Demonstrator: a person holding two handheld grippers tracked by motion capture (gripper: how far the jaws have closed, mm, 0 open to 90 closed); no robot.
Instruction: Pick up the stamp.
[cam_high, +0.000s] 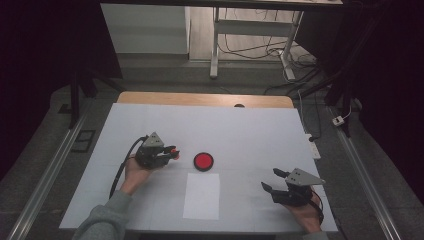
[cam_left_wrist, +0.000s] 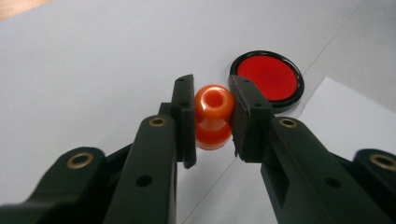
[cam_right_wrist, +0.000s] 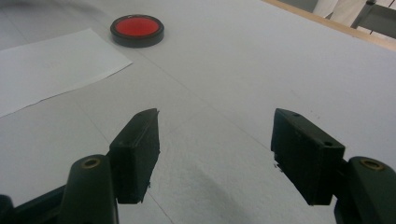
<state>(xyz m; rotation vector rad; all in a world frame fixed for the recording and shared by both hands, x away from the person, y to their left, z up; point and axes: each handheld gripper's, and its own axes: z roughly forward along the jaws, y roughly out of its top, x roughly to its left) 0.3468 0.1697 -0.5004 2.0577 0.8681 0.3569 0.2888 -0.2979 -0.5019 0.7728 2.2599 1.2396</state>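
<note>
My left gripper (cam_left_wrist: 212, 114) is shut on a small orange knob-shaped piece (cam_left_wrist: 214, 116), which has a round head with a hole in its top. In the high view this left gripper (cam_high: 172, 152) is over the left middle of the table, with the orange piece (cam_high: 173, 150) just left of a red disc in a black rim (cam_high: 203, 161). The same red disc (cam_left_wrist: 268, 78) lies just past my left jaws, and it is far off as the red disc (cam_right_wrist: 137, 29) in the right gripper view. My right gripper (cam_right_wrist: 215, 140) stands open with nothing between its jaws, and in the high view this right gripper (cam_high: 272, 179) is low over the table's right front.
A white sheet of paper (cam_high: 202, 195) lies flat in front of the disc, near the table's front edge. The pale tabletop (cam_high: 260, 135) ends in a wooden strip at the back. Beyond stand desk legs and loose cables on the floor.
</note>
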